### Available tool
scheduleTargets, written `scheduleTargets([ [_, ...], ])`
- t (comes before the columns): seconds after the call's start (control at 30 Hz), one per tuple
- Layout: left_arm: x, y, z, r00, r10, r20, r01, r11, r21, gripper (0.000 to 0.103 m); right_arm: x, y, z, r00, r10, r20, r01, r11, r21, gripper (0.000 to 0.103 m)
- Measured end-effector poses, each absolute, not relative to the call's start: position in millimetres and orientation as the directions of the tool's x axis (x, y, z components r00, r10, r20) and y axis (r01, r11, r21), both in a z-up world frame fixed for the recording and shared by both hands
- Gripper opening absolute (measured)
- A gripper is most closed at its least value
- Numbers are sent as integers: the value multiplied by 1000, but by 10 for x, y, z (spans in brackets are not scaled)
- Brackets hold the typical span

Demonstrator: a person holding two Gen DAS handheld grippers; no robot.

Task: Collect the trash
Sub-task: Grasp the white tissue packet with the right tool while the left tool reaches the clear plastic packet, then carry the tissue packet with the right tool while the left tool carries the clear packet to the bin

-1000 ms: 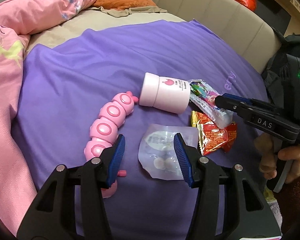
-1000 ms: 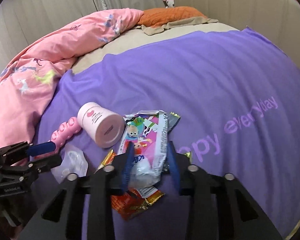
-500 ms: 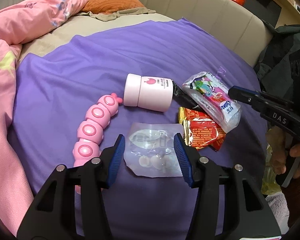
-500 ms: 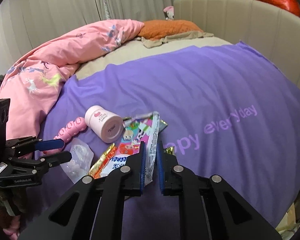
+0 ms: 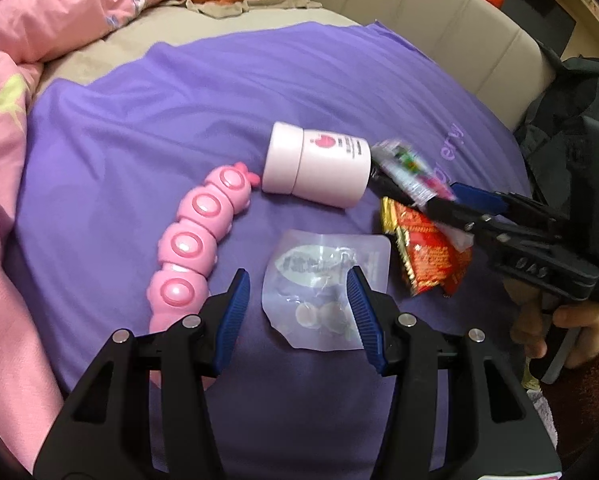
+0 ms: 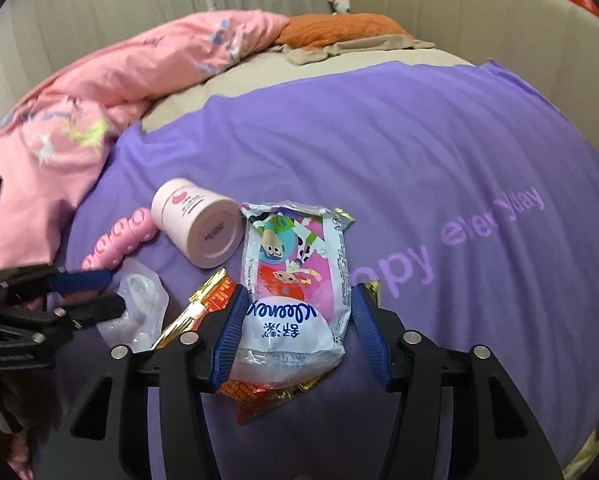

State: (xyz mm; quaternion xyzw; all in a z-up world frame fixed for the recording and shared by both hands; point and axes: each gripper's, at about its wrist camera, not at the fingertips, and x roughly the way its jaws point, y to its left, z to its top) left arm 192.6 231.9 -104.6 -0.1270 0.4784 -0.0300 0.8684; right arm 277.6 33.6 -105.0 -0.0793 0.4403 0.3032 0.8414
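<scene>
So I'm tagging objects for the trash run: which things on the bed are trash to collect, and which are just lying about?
Trash to collect:
- tissue pack
- red and gold wrapper
- clear plastic packet

Just lying about:
- pink caterpillar toy
- pink jar, probably not trash
- pink duvet
- orange pillow

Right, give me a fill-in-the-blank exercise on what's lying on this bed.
1. The pale pink cylindrical jar lies on its ____.
2. The red and gold foil wrapper lies partly under the ____ pack.
3. The segmented plastic caterpillar toy is ____ in colour.
4. The clear plastic pouch lies in front of the ____ gripper.

Missing words: side; tissue; pink; left
</scene>
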Motion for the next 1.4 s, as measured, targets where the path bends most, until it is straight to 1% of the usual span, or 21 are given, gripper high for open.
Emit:
scheduleTargets([
  [0.03,1934,2314,-1062,537,-178,-824,-68,965,-252,49,2766,303,-1047,426,441,-790,-576,805,139,25],
  [0.1,1936,2284,-1073,538,-166,-826,-65,969,-237,49,2681,211,-995,458,417,-785,-565,818,105,17],
  [0.13,1932,2278,-1075,539,-164,-826,-66,970,-235,49,2636,170,-966,474,408,-780,-563,822,87,15],
  [0.3,1923,2171,-1131,544,-104,-833,-83,981,-177,49,2365,-207,-773,524,394,-755,-524,848,80,15],
  [0.33,1920,2154,-1134,547,-98,-831,-83,982,-170,47,2298,-294,-727,534,389,-751,-516,853,76,15],
  [0.37,1914,2135,-1133,552,-81,-830,-84,985,-152,36,2237,-368,-683,543,386,-746,-511,857,72,15],
  [0.4,1909,2115,-1123,562,-66,-825,-83,987,-136,29,2182,-417,-649,552,382,-741,-507,860,66,15],
  [0.43,1892,2113,-1105,574,-70,-816,-83,986,-143,14,2123,-472,-611,564,379,-734,-501,863,60,15],
  [0.47,1885,2125,-1096,578,-90,-811,-79,983,-165,4,2047,-541,-568,579,376,-724,-492,868,57,15],
  [0.5,1867,2126,-1075,584,-117,-803,-71,978,-195,3,1973,-617,-530,590,378,-713,-482,874,64,15],
  [0.53,1835,2112,-1029,600,-115,-792,-67,979,-193,1,1903,-693,-496,598,385,-703,-473,878,79,15],
  [0.6,1761,2035,-908,638,-77,-766,-62,987,-150,1,1805,-796,-450,610,394,-688,-461,882,97,15],
  [0.77,1541,1854,-516,714,-49,-698,-42,993,-112,0,1554,-959,-378,627,402,-667,-462,882,97,15],
  [0.93,1302,1735,-237,765,-88,-638,-7,989,-145,0,1380,-1090,-277,642,419,-642,-467,878,106,15],
  [1.07,1207,1437,11,798,-30,-602,3,999,-45,0,1291,-1253,-208,657,412,-631,-460,883,97,15],
  [1.2,1145,1126,258,825,-13,-565,27,999,18,0,1195,-1409,-118,675,403,-618,-454,887,83,15],
  [1.27,1111,951,390,840,-18,-542,48,998,41,0,1152,-1495,-58,688,394,-609,-448,891,71,15],
  [1.4,1053,561,604,853,-83,-516,122,992,41,0,1038,-1743,67,719,371,-587,-424,904,52,15],
])
